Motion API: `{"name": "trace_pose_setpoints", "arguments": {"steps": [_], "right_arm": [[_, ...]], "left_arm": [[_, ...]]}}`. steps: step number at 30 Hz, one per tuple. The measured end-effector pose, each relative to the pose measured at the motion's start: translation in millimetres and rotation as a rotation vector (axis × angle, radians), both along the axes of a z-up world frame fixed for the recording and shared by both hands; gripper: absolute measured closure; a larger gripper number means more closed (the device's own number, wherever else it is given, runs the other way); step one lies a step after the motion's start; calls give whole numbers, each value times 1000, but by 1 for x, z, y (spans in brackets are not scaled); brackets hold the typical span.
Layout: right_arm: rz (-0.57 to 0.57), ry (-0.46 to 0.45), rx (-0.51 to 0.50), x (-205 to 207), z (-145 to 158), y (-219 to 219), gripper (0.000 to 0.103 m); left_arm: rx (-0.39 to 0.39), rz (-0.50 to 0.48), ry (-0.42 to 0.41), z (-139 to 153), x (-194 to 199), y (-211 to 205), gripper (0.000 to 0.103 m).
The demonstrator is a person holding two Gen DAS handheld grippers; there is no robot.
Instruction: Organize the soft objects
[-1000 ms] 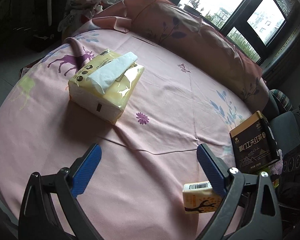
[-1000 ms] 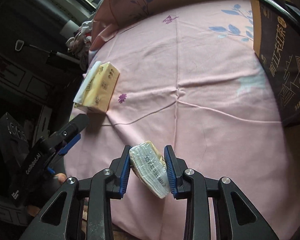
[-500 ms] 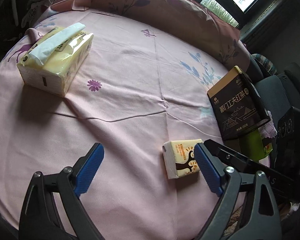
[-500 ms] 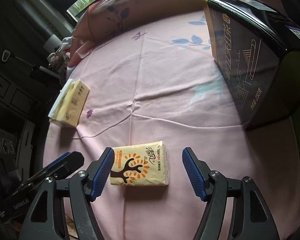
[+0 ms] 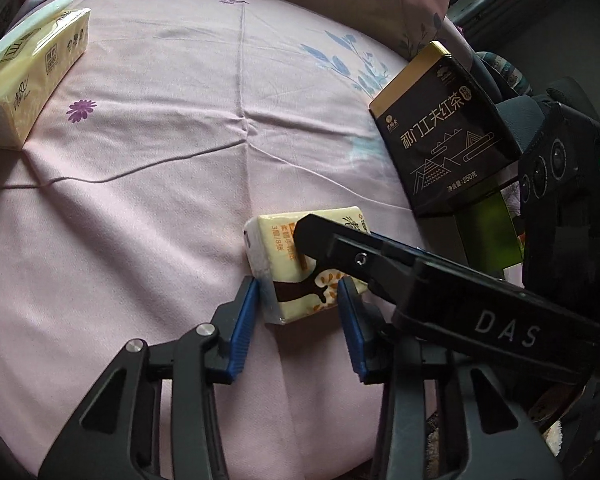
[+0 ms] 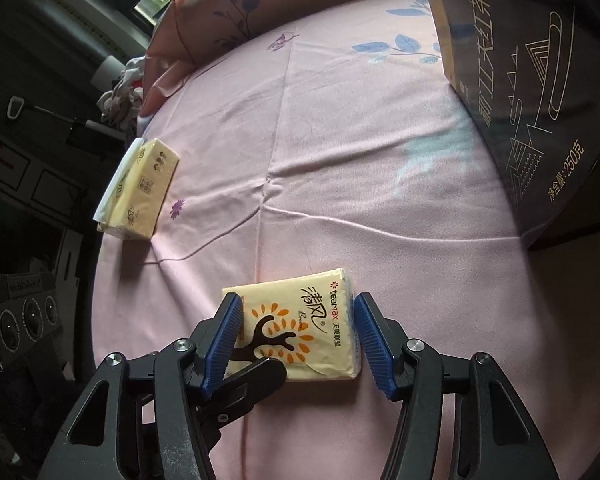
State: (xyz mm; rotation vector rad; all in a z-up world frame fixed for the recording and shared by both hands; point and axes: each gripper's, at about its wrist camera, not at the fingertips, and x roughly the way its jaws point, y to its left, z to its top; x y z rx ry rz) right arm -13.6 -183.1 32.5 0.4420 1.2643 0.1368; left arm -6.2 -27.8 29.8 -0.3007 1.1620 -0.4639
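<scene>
Big tissue pack (image 5: pixel 32 76) far left on the bed (image 5: pixel 180 200), untouched. Small tissue pack (image 6: pixel 300 328) lies flat mid-bed; left gripper (image 5: pixel 298 316) fingers just closed in, straddling its corner, right gripper (image 6: pixel 296 340) fingers closing, bracketing, grip uncertain. Tea box (image 5: pixel 444 128) right. Sorting barely begun.

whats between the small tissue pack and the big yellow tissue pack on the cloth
Only bare pink cloth, creased, with a purple flower print, separates the small tissue pack from the big tissue pack; the right wrist view shows it.
</scene>
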Motion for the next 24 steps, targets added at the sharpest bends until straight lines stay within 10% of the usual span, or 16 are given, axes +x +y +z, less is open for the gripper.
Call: {"name": "trace_pose_setpoints", "arguments": {"steps": [16, 24], "right_arm": [[-155, -402, -167, -61, 148, -77, 49], [-346, -504, -144, -100, 170, -164, 49]], "left_arm": [[-50, -175, -392, 123, -33, -100, 65], [-55, -329, -455, 142, -38, -187, 65]]}}
